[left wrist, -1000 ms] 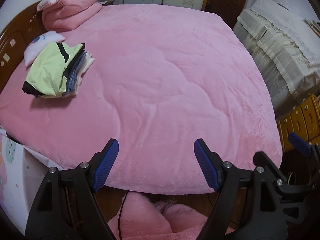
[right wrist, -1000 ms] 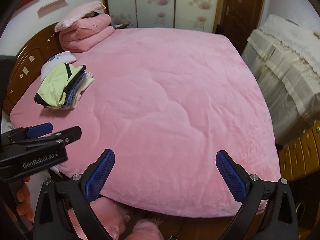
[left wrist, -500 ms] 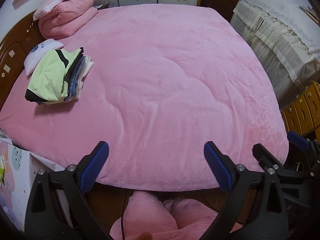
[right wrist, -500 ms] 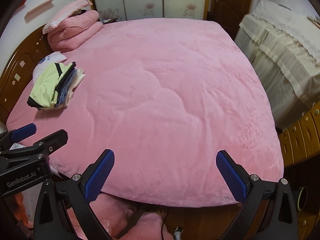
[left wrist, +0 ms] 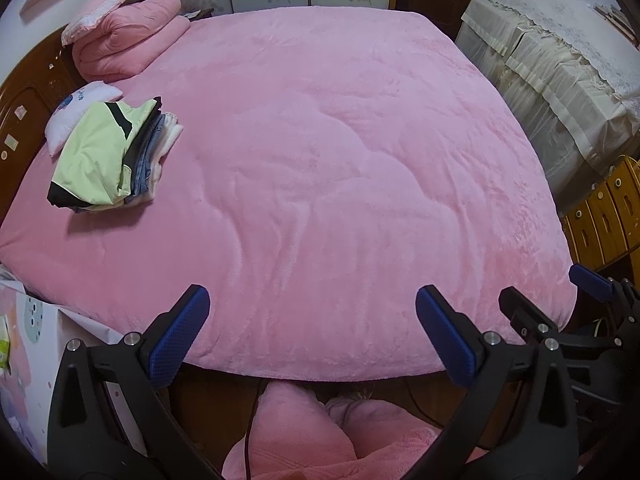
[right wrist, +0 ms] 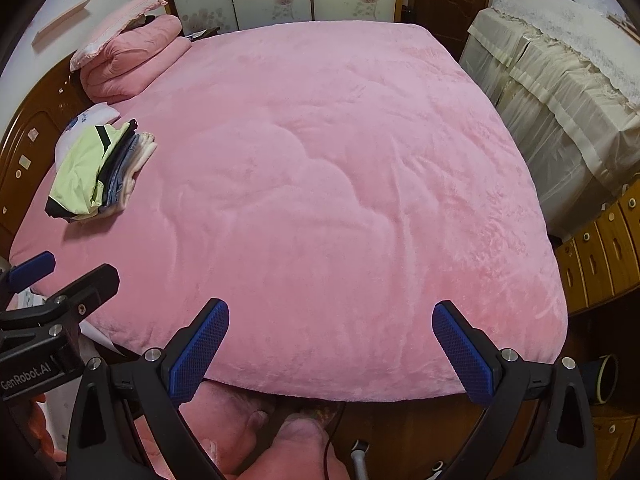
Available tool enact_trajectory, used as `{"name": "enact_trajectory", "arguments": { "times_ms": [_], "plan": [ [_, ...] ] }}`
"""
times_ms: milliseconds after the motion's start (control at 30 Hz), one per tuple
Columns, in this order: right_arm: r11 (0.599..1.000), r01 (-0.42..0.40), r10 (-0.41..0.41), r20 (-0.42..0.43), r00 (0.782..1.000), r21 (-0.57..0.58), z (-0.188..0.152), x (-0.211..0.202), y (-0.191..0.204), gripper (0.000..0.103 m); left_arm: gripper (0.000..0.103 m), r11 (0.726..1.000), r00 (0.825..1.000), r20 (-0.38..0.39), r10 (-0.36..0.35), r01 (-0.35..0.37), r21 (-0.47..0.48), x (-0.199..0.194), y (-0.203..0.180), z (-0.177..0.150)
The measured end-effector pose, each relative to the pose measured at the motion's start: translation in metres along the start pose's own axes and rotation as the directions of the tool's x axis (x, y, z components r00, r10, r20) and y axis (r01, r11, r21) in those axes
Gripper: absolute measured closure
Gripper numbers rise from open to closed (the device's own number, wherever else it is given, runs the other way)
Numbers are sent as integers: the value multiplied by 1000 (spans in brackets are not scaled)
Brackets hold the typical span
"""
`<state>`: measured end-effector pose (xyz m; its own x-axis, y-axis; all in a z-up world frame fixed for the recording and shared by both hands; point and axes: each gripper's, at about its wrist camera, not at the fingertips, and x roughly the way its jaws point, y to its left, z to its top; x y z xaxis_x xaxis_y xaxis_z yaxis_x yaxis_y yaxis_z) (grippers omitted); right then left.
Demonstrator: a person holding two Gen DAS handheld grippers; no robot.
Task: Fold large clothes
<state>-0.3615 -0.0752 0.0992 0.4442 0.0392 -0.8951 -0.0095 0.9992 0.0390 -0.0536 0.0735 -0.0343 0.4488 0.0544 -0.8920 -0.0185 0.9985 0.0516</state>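
Both empty, the left hand-held gripper (left wrist: 312, 334), jaws just widening, and the right hand-held gripper (right wrist: 331, 350) are hanging released over the pink bed (left wrist: 340, 160), well apart from the folded clothes stack (left wrist: 108, 160).

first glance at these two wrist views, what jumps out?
The big pink blanket spread over the whole bed fills both views. A stack of folded clothes, lime green on top, sits at its left edge near the headboard, below a rolled pink quilt. Low in each frame, the left hand-held gripper and right hand-held gripper are wide open, holding nothing.
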Motion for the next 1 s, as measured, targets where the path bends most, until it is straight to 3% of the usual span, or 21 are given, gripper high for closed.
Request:
{"name": "enact_trajectory", "arguments": {
  "times_ms": [367,1000],
  "plan": [
    [999,-2,2,10,1000,-32,-1,19,16,1,1,1000,1000,-5,-6,6,14,2,0,1],
    [998,-21,20,-10,1000,-65,1,35,7,0,1,999,1000,6,24,-24,23,-2,4,0]
  ]
}}
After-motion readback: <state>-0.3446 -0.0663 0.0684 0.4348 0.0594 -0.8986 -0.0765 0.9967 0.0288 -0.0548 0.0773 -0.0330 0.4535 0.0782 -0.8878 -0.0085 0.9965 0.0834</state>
